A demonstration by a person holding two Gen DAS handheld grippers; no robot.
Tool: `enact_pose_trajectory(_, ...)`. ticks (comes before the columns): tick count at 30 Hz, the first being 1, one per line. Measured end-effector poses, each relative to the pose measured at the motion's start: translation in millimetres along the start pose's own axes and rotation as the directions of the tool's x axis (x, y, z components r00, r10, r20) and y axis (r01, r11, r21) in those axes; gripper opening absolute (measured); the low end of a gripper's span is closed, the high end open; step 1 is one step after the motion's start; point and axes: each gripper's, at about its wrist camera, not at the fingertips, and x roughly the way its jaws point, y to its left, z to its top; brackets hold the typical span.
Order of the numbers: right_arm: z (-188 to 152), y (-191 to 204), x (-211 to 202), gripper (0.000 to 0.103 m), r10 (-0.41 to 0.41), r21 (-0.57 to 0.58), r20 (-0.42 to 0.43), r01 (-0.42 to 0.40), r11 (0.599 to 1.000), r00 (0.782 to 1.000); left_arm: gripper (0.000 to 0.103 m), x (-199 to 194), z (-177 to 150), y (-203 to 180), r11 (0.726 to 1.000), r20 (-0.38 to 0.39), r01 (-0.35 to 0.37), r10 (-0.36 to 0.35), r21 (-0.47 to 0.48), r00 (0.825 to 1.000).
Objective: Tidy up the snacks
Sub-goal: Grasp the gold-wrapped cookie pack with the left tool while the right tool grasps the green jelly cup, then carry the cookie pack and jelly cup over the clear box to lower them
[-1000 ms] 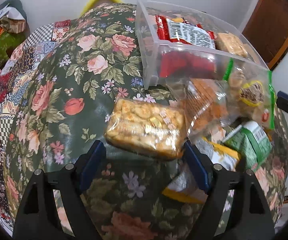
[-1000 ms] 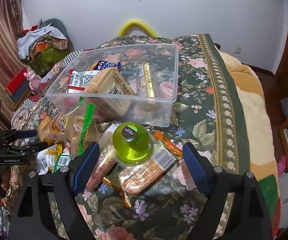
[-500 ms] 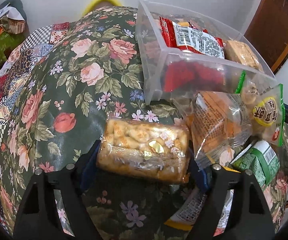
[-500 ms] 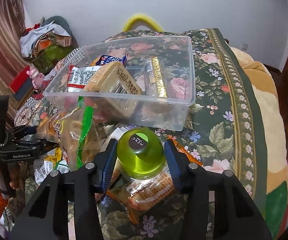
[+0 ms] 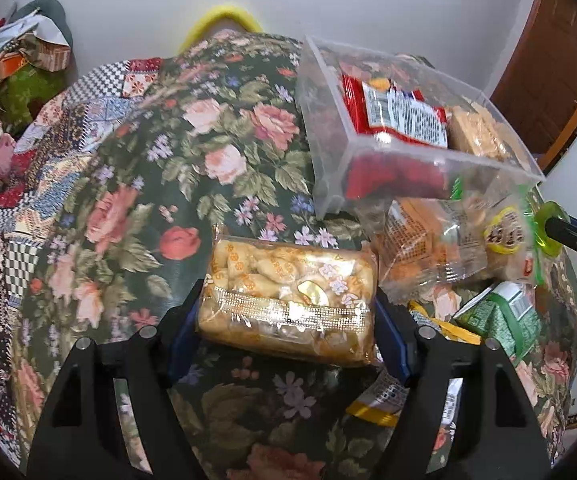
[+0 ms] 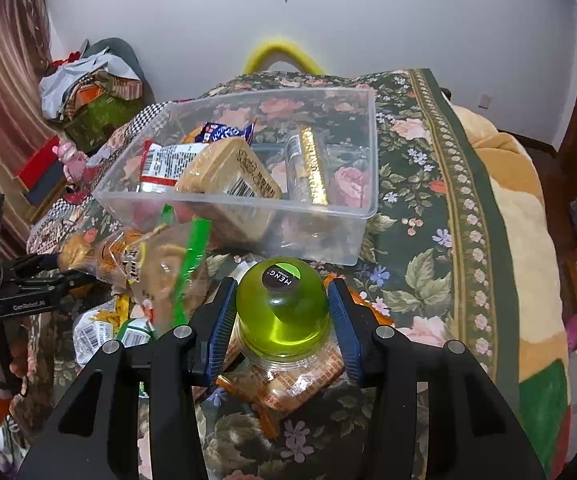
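Note:
My left gripper is shut on a clear pack of golden wrapped sweets and holds it just above the floral cloth. My right gripper is shut on a green jelly cup, which stands over an orange biscuit pack. The clear plastic bin lies just beyond, holding a red-and-white packet, a tan cake pack, a gold-striped pack and a blue wrapper. In the left wrist view the bin is at the upper right. The left gripper also shows in the right wrist view.
Loose snacks lie between the grippers: a green-edged bag of biscuits, a green carton, yellow packets. The floral cloth covers the surface. Clothes and boxes pile up at the far left. A beige blanket lies right.
My right gripper closed from wide open onto the green jelly cup. My left gripper closed on the sweets pack and lifted it slightly, tilting the view upward.

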Motion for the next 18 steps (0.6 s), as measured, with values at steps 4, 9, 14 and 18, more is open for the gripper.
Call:
enact_pose_trajectory(4,4,-1,-11,0.043,0.001,0.003,0.029,-0.001,1.000,1.000,0.075,-16,7,-1,1.000,0.037,-0.006,0.006,0.001,0.999)
enact_pose_trajectory(9,13,-1,-27,0.043,-0.001,-0.001,0.077,0.001,1.000,0.997,0.075,-39,21,-9,1.000,0.092,0.003,-0.004,0.009,0.996)
enact_pose_trajectory(14,23,0,-38,0.043,-0.007,-0.004,0.120,0.008,1.000,0.993,0.075,-56,37,-24,0.999,0.136,0.019,-0.024,0.035,0.990)
enact_pose_trajectory(18,32,2,-44,0.043,-0.011,-0.013,0.150,0.013,1.000,0.989,0.075,-62,53,-39,0.998,0.162,0.027,-0.036,0.058,0.986)
